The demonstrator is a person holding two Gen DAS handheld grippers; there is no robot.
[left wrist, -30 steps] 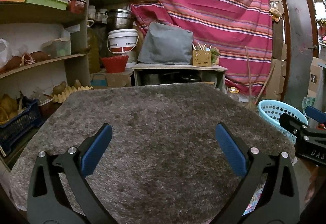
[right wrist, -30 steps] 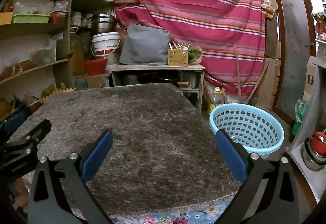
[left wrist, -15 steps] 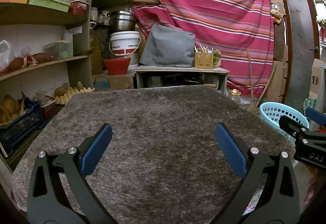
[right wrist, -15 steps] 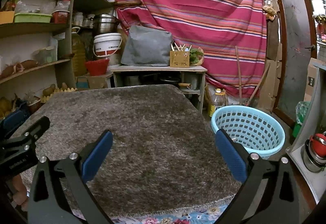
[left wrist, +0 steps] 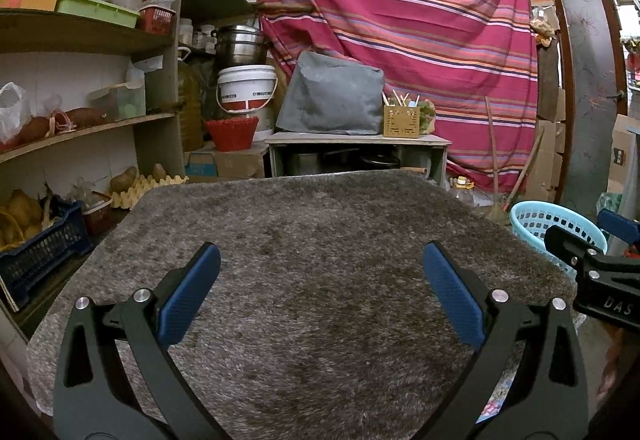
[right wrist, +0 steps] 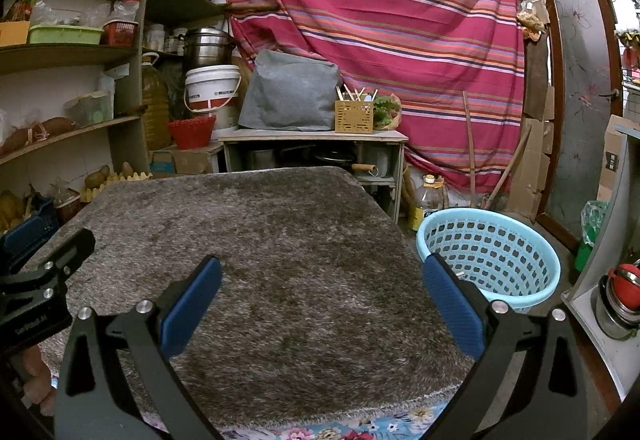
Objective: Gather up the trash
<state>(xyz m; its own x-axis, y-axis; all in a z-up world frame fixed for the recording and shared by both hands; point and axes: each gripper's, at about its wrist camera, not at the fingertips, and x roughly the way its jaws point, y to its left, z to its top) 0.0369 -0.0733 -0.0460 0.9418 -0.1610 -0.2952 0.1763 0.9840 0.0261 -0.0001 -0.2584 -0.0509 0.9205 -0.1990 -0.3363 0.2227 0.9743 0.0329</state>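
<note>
A grey shaggy mat (left wrist: 312,240) (right wrist: 256,232) covers the table, and no trash shows on it. A light blue plastic basket (right wrist: 490,260) (left wrist: 538,222) stands on the floor beside the table's right edge. My left gripper (left wrist: 320,268) hangs open over the near part of the mat with nothing between its blue pads. My right gripper (right wrist: 322,280) is open too, over the mat's right front part, its right finger in front of the basket. Each gripper shows at the edge of the other's view.
Wooden shelves (left wrist: 80,40) with boxes, bags and potatoes line the left side. Behind the table stands a low cabinet (right wrist: 312,138) with a grey covered item and a utensil box. A striped red cloth (right wrist: 380,20) hangs at the back. A door (right wrist: 580,80) is on the right.
Both views have drifted slightly, with the shelves and back wall shifting a little rightward. Both grippers stay open and empty.
</note>
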